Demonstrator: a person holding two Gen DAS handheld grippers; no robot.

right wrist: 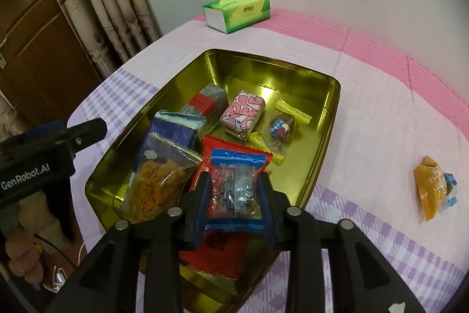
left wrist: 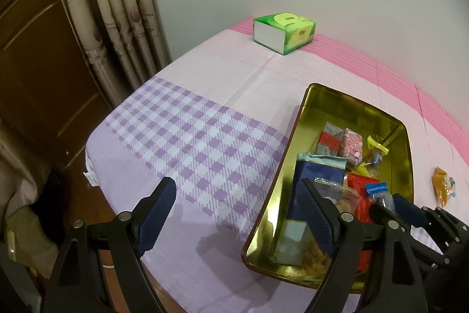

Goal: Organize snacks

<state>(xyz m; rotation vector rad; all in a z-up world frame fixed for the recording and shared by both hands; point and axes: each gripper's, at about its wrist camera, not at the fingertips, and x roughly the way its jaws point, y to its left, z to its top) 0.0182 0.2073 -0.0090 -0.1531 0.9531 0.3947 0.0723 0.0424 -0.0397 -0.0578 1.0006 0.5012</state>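
Dropping a blue-edged snack packet (right wrist: 234,189) into the gold tin (right wrist: 328,113).

Between the right gripper (right wrist: 234,192) fingers, the packet hangs over the tin's near end, above a red packet (right wrist: 217,251); the pads flank it narrowly, and whether they still press I cannot tell. The left gripper (left wrist: 234,210) holds wide and empty at the tin's nine o'clock edge, probably clear of the drop. One orange packet (right wrist: 433,189) lies on the cloth (right wrist: 381,96) at three o'clock, seemingly last to collect.

Tissue box (left wrist: 284,33), curtain (left wrist: 108,5), tablecloth (left wrist: 205,96)
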